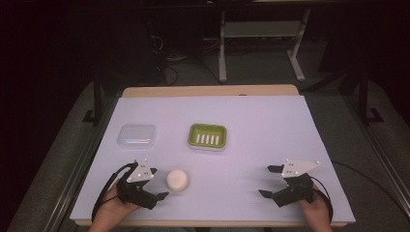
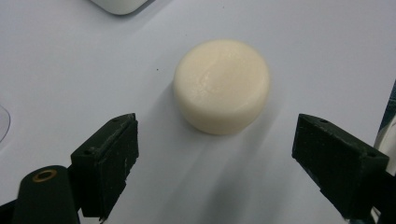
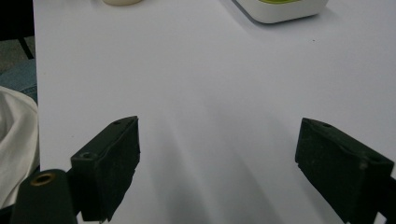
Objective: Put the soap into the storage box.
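Observation:
A round cream soap bar (image 1: 178, 180) lies on the white table near the front left. My left gripper (image 1: 155, 184) is open just left of it; in the left gripper view the soap (image 2: 222, 85) sits just beyond the wide-apart jaws, touching neither, with the left gripper (image 2: 215, 147) empty. A green slotted soap dish (image 1: 207, 136) stands at mid table, and its white edge (image 3: 280, 9) shows at the top of the right gripper view. My right gripper (image 1: 270, 181) is open at the front right, and its jaws (image 3: 217, 154) hold nothing over bare table.
A clear plastic lid or box (image 1: 137, 135) lies left of the dish. The white table sheet (image 1: 270, 125) ends at a wooden edge front and back. Table legs and cables stand on the dark floor beyond. White cloth (image 3: 16, 140) shows at the left of the right gripper view.

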`<state>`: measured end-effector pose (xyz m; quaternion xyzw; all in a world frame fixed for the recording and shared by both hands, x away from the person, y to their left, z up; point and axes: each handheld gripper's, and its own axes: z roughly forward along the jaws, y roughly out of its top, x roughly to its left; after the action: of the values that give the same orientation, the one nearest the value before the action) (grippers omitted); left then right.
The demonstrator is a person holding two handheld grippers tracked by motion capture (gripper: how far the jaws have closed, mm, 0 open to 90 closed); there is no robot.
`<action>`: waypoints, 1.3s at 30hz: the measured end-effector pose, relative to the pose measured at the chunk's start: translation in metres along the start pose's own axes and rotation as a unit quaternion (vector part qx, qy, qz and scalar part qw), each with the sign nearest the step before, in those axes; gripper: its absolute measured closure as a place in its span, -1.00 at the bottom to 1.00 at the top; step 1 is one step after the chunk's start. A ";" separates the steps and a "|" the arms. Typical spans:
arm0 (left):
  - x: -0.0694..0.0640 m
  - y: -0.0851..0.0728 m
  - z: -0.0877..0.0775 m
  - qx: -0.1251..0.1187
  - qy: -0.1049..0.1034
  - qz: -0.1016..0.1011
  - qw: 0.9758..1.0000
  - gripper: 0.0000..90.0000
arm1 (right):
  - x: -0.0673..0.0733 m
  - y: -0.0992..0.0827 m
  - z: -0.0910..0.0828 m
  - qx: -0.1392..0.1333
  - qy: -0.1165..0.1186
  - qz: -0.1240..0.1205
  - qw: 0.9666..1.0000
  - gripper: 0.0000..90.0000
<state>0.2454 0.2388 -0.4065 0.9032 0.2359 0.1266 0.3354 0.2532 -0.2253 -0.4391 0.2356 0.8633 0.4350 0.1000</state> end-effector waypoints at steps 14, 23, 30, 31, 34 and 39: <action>-0.001 0.012 0.014 0.020 -0.015 0.013 1.000 -0.68 | 0.001 0.001 0.000 -0.001 0.000 -0.007 1.000 -0.71; -0.001 0.016 0.019 0.036 -0.018 0.023 0.999 -0.68 | 0.002 0.001 0.000 0.000 0.001 -0.006 1.000 -0.71; -0.001 0.023 0.024 0.042 -0.022 0.024 0.999 -0.68 | 0.002 0.001 0.000 -0.002 0.001 -0.009 1.000 -0.71; -0.001 0.023 0.024 0.042 -0.022 0.024 0.999 -0.68 | 0.002 0.001 0.000 -0.002 0.001 -0.009 1.000 -0.71; -0.002 0.027 0.027 0.045 -0.024 0.031 0.998 -0.68 | 0.002 0.002 0.000 -0.003 0.002 -0.010 1.000 -0.71; -0.002 0.030 0.032 0.052 -0.026 0.034 0.998 -0.67 | 0.003 0.002 0.001 -0.002 0.003 -0.012 1.000 -0.71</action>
<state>0.2664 0.2006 -0.4099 0.9298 0.2026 0.1024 0.2898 0.2518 -0.2225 -0.4378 0.2237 0.8657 0.4358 0.1028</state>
